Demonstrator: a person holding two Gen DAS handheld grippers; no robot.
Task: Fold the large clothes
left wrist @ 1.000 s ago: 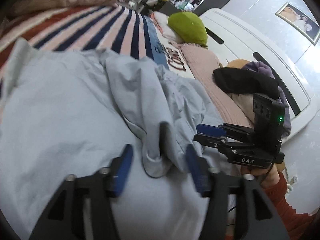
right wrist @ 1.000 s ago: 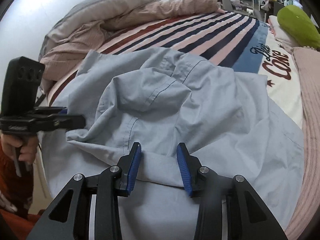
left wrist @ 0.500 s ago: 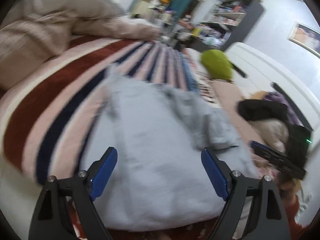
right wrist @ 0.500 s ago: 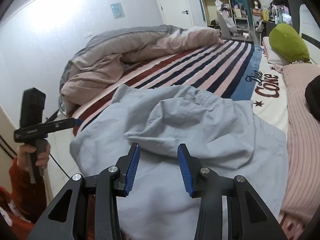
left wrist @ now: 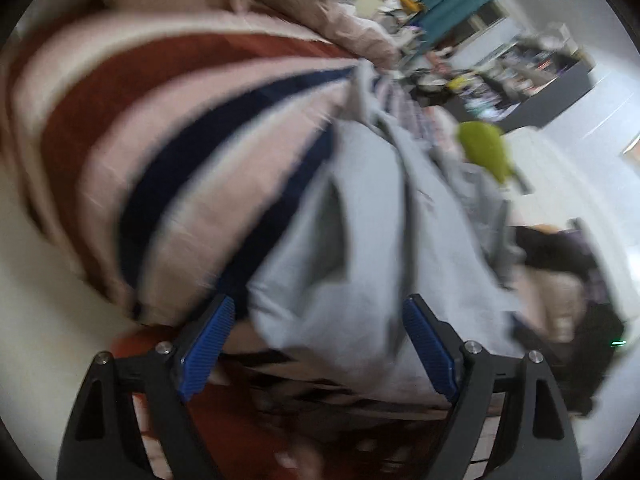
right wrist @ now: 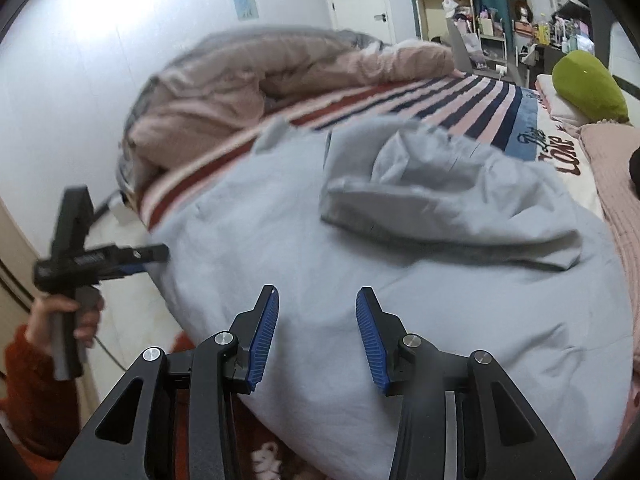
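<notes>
A large light-blue garment [right wrist: 400, 280] lies spread on the striped bed, with a rumpled folded-over part [right wrist: 444, 196] on its far right. It also shows, blurred, in the left wrist view [left wrist: 352, 248]. My right gripper [right wrist: 316, 334] is open and empty, above the garment's near edge. My left gripper [left wrist: 316, 350] is open wide and empty, off the bed's left edge near the garment's hanging corner; it also shows in the right wrist view [right wrist: 148, 254].
A striped bedspread [right wrist: 420, 98] covers the bed, with a pink-grey duvet [right wrist: 260, 72] bunched at the far left. A green pillow [right wrist: 588, 84] and pink pillow [right wrist: 616, 168] lie at the right. Dark clothes [left wrist: 560, 252] sit beyond the garment. Shelves [right wrist: 480, 20] stand at the back.
Both grippers have pulled back from the garment toward the bed's near edge. The left gripper opened wide and swung out to the left side; the sleeve it was around now lies loose.
</notes>
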